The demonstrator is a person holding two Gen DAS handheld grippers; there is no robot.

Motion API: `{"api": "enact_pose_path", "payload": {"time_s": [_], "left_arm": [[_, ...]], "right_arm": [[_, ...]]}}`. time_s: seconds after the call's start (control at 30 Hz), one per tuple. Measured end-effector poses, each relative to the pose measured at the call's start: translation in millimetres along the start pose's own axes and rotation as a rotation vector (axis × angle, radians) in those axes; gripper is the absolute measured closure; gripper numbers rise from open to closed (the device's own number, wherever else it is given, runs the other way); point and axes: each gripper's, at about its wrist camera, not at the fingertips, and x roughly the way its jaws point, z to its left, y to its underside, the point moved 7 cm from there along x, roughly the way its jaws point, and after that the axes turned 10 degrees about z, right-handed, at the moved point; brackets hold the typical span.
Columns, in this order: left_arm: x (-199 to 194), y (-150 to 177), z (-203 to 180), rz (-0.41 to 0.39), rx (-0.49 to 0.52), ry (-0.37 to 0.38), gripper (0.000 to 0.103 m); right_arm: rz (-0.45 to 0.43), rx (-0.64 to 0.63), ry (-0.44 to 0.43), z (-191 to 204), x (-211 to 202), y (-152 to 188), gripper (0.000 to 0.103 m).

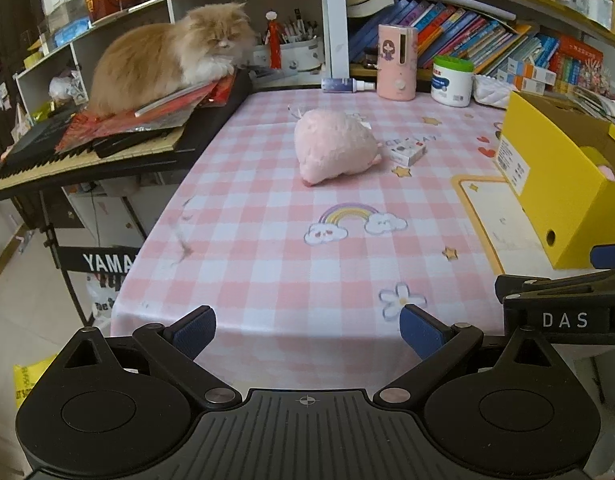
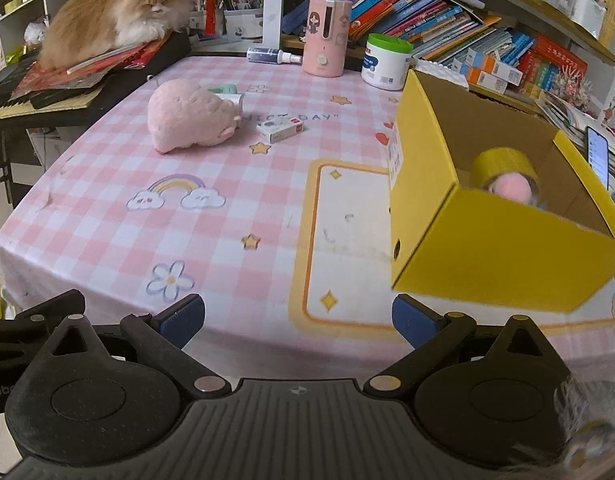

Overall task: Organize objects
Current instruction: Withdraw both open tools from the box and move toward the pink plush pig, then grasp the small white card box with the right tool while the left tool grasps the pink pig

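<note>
Hovering at the near edge of the table [image 2: 107, 220], the left gripper [image 1: 307, 330] and the right gripper [image 2: 297, 320] both have their jaws spread wide and carry nothing, probably so either can reach for a loose item. One yellow box [image 2: 487, 248] stands open on the right side, seemingly the place things go: it already holds one roll of yellow tape [image 2: 503, 166] with something pink [image 2: 509, 186] against it (what that pink piece is, I cannot tell). Still out on the checked cloth, well apart from the box, are one pink plush toy [image 2: 187, 118] and, just beside it, one small white carton [image 2: 279, 129]. One cat [image 2: 115, 16] sits on the keyboard [image 1: 87, 152], off to the left.
</note>
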Motion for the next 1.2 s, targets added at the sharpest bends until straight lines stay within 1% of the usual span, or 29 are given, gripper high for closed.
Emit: {"api": "enact_pose_path", "payload": {"time_s": [0.43,0.5,0.63,0.97,1.1,1.2], "left_arm": [[28,-51,2,-0.010,-0.066,-0.019,0.003],[32,-57,3,-0.007,-0.080,-0.024,0.003],[37,-67,3,-0.005,-0.088,-0.040,0.003],[56,-86,9,0.017,-0.128,-0.074,0.003],[67,-94,9,0.036,-0.136,-0.070,0.003],[77,-107,7,0.046,-0.141,-0.040,0.003]], "right_arm": [[-0.017,-0.050,-0.032,-7,30,-66,0.002],[-0.031,-0.065,-0.028,-6,32,-75,0.003],[-0.031,-0.059,-0.064,-9,41,-92,0.003],[-0.042,-0.079,-0.111,-4,61,-127,0.004],[-0.042,-0.072,-0.120,-5,72,-141,0.004],[-0.028,-0.043,-0.122,-11,83,-154,0.005]]}}
